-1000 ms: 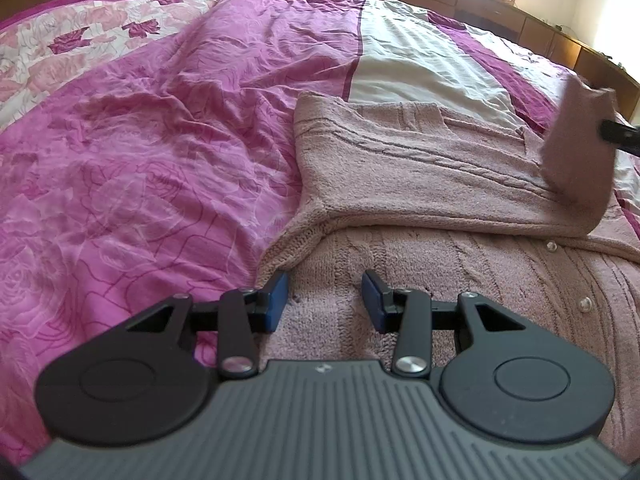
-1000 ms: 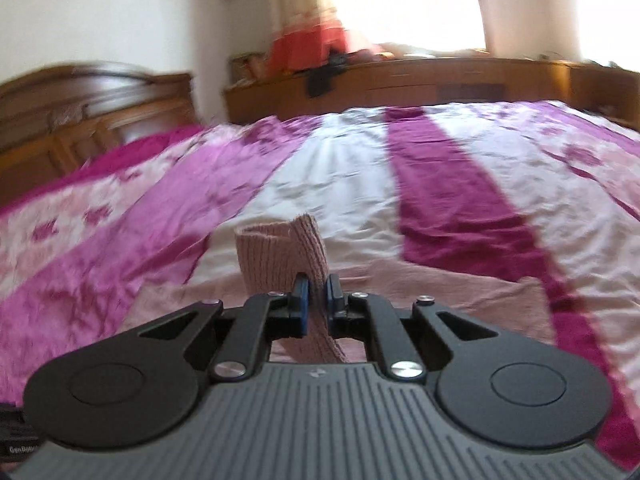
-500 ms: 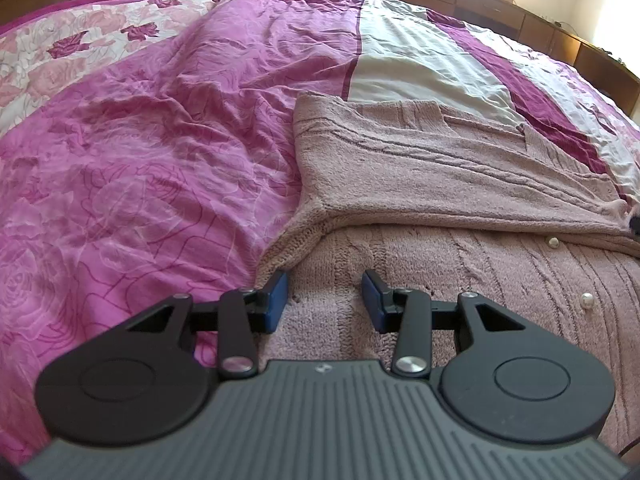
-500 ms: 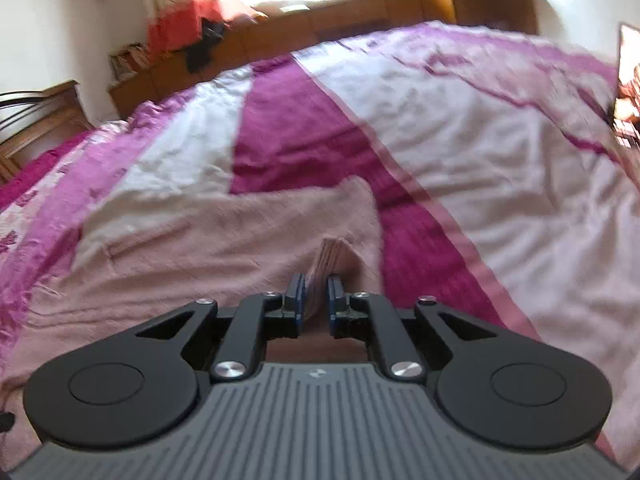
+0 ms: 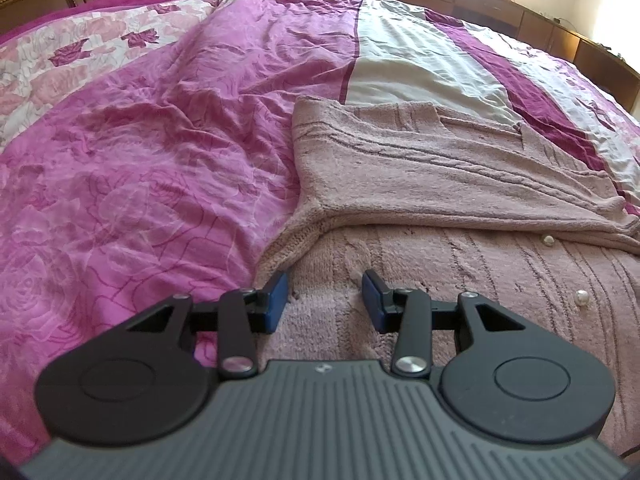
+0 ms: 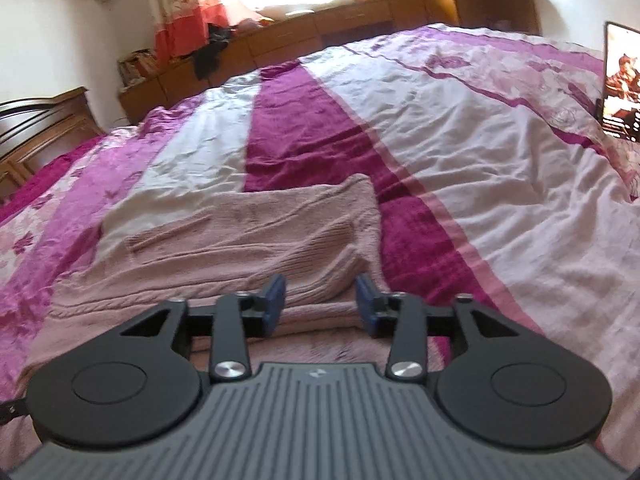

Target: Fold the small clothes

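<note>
We see the left gripper (image 5: 324,298) spread wide, empty, low-centre over the pink cardigan (image 5: 440,176); the right gripper (image 6: 320,300) likewise gapes, gripping nothing, above the folded sleeve (image 6: 256,236).

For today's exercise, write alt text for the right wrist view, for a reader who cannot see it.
An open right hand-held gripper hovers just over a pink knitted cardigan, partly folded and lying flat on a bed with a pink, magenta and white striped bedspread. Wooden cabinets line the far wall beneath a bright window.
</note>
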Motion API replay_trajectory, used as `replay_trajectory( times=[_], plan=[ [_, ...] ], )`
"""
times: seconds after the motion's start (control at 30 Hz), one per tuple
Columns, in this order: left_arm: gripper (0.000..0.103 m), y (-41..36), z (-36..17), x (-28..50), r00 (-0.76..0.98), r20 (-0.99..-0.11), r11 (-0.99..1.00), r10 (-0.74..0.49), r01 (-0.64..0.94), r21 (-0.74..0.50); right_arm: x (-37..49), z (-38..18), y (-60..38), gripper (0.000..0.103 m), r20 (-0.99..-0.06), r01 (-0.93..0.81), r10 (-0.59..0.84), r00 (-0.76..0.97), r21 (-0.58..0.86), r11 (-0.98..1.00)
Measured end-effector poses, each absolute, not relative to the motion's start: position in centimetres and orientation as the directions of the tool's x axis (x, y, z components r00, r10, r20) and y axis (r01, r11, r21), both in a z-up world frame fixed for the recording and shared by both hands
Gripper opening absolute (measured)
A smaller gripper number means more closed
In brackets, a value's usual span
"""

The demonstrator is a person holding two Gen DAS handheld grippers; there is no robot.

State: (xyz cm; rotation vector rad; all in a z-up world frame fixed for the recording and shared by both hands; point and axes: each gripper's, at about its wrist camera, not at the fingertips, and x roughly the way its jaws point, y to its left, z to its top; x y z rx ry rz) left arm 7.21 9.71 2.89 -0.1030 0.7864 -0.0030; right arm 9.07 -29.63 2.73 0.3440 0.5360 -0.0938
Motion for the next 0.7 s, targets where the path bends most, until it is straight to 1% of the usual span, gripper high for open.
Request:
replay_trajectory(
  times=[0.17,0.33,0.7],
  plan=[
    [0.043,9.4,3.7,6.4,0.701,-0.712,0.997,-0.041,-0.022,-0.079,7.1,4.1,-28.0,0.062,-0.488,0.082,0.074,0.870,0.292,0.953],
    [0.044,9.1,4.6,5.2,0.695,-0.718,0.998,-0.046,-0.004,-0.067,4.7,5.2,-26.5,0.067,-0.471,-0.006,0.142,0.871,0.279,0.960],
    [0.044,8.5,7.5,1.5,0.718,-0.695,0.999,-0.041,0.051,-0.007,-1.1,6.3,-24.5,0.069,-0.478,-0.112,0.223,0.850,0.251,0.961]
  ],
)
